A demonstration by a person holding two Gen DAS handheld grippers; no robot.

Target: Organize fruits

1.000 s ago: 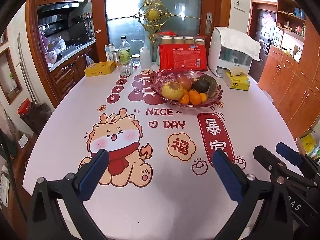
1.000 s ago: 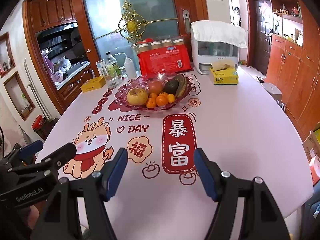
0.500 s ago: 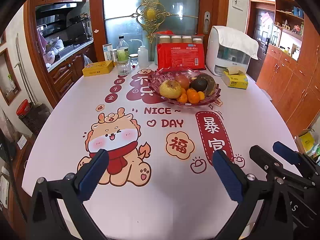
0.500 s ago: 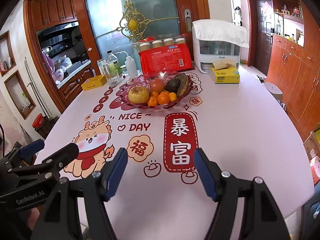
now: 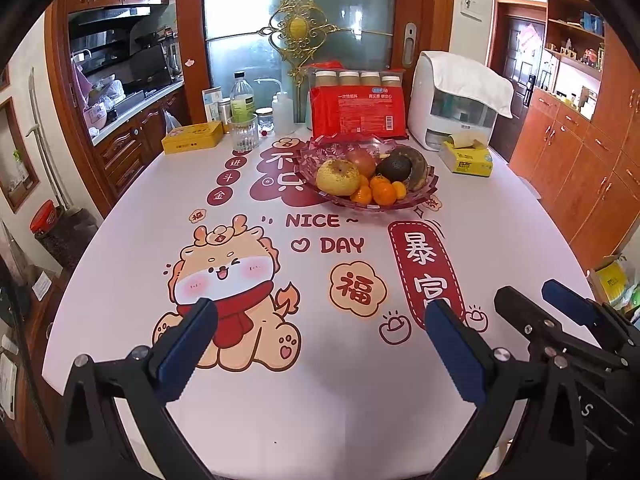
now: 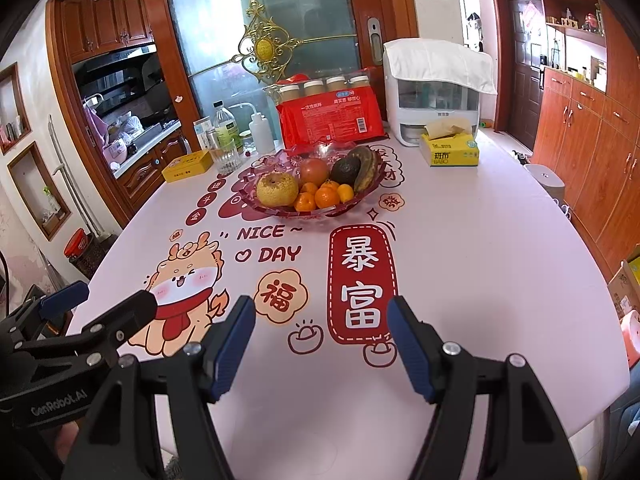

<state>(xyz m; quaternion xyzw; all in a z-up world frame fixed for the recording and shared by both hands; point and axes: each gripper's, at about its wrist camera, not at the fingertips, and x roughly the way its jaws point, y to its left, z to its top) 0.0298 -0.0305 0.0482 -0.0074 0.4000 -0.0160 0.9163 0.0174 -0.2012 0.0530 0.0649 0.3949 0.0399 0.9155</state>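
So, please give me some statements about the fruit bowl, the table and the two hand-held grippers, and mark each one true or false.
1. All the fruit lies in the glass fruit bowl. True.
2. The left hand-held gripper is shut on an orange. False: its jaws stand open over the table with nothing between them.
3. A yellow tissue box stands to the right of the bowl. True.
4. The right hand-held gripper touches the bowl. False: it is at the near end of the table, apart from the bowl, open and empty.
5. The avocado lies on the tablecloth outside the bowl. False: it is in the bowl, beside a browned banana.
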